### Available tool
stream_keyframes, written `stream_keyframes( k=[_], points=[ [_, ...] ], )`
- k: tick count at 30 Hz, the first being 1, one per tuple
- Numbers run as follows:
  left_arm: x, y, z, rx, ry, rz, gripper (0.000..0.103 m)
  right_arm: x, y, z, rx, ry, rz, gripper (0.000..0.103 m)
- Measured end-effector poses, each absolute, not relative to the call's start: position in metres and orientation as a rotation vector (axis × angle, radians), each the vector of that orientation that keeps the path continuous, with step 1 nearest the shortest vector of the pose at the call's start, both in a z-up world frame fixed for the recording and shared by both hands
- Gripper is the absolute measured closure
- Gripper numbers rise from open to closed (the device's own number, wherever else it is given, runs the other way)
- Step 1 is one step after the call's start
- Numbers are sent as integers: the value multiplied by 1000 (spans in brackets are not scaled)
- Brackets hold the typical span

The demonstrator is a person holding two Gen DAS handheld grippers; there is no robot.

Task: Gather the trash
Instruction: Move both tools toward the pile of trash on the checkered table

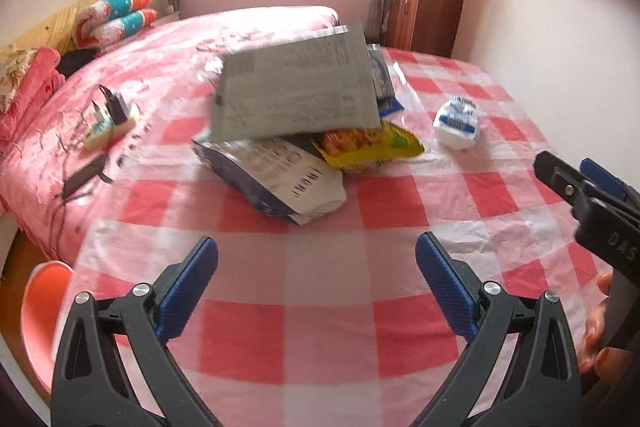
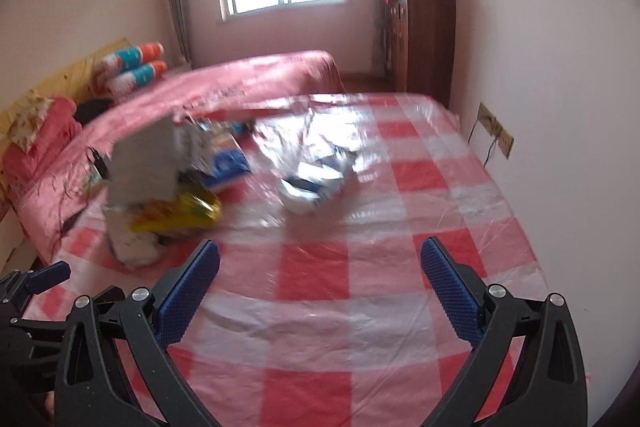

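Wrappers sit heaped on the red-and-white checked tablecloth (image 1: 320,267), and the left wrist view shows the pile sharply: a grey printed packet (image 1: 296,87) blurred and tilted above the rest, a dark pouch with a white barcoded label (image 1: 276,183) beneath it, and a yellow snack bag (image 1: 368,147) just beside them. A crumpled white and blue wrapper (image 1: 456,123) lies apart to the right of the heap. The left gripper (image 1: 316,283) has its blue-padded jaws spread wide, holding nothing, near the table's front edge. This view alone catches the right gripper's tip (image 1: 580,183) at its right border, with fingertips (image 1: 600,343) of a hand below it. The right wrist view is smeared by motion; it shows the right gripper (image 2: 320,287) likewise gaping and empty, and a wall socket (image 2: 496,131) that the other view lacks.
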State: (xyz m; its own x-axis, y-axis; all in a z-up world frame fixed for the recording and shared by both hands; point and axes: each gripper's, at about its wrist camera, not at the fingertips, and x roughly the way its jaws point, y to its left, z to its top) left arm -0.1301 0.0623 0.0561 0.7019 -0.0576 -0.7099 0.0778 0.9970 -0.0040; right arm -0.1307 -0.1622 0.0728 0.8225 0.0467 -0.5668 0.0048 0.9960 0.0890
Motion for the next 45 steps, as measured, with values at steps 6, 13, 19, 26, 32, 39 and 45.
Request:
stream_keyframes(
  k=[6, 13, 19, 26, 32, 39, 45],
  points=[
    [-152, 80, 83, 60, 704, -28, 4, -160, -142, 91, 20, 561, 27, 4],
    [-172, 100, 102, 42, 642, 12, 4, -183, -129, 107, -24, 522, 29, 4],
    [-181, 111, 111, 15, 615, 28, 4, -197, -133, 123, 0, 495, 21, 4],
    [-187, 116, 116, 6, 601, 31, 4, -203, -139, 130, 7, 495, -35, 4],
    [-190, 121, 118, -21, 595, 17, 4, -199, -141, 123, 5, 534, -82, 4],
    [-189, 126, 114, -54, 614, 4, 4, -196, -144, 118, -6, 546, -128, 4],
    [-186, 128, 111, -81, 626, -8, 4, -195, -147, 116, -15, 547, -138, 4]
  ],
)
